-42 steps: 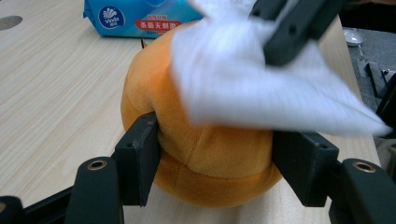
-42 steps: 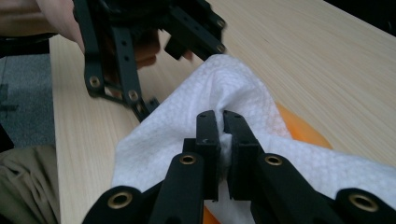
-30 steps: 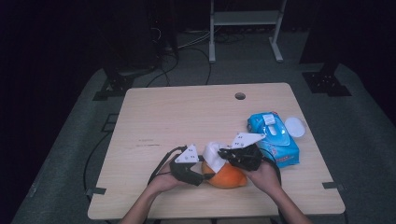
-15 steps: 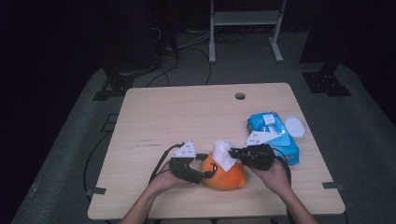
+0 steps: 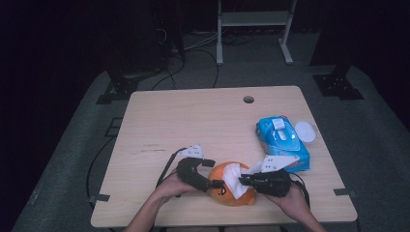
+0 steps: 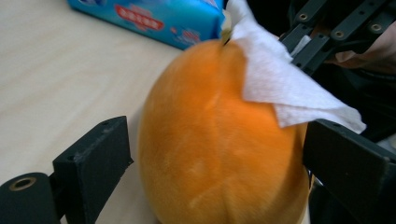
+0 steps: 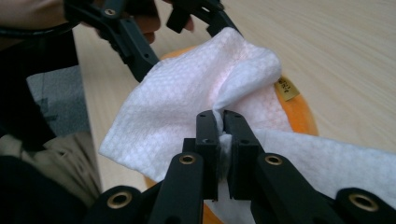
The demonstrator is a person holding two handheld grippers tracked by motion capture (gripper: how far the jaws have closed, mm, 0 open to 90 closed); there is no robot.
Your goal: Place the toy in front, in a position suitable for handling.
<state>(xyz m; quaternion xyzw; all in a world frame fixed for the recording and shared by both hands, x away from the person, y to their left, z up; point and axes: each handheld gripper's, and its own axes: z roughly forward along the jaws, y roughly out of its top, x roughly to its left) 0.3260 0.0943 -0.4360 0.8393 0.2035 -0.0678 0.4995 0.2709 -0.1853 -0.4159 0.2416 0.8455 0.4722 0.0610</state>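
Dark floor and cables surround a pale wooden table (image 5: 193, 121), and near its front edge an orange plush toy (image 5: 227, 186) is being wiped. A white wipe (image 5: 237, 179) is draped over the toy's top and is pinched in the closed jaws of the right gripper (image 5: 244, 181), as is plain in the right gripper view, where the cloth is clamped between the two pads (image 7: 223, 135). The left gripper (image 5: 217, 184) is set at the toy's other side; its jaws have just been opening and now stand wide on either flank of the toy (image 6: 219, 140), with a gap visible at one jaw, so the toy is judged to be straddled, not gripped. A blue wipes pack (image 5: 283, 140) lies just beyond the right hand, with a white lid (image 5: 305, 131) beside it. With the toy left unclamped, it could be pushed or rolled across the table by the next stroke of the wipe, towards the near edge. The wipe could also be dragged off the plush pile or bunched up, since only a small fold is held.
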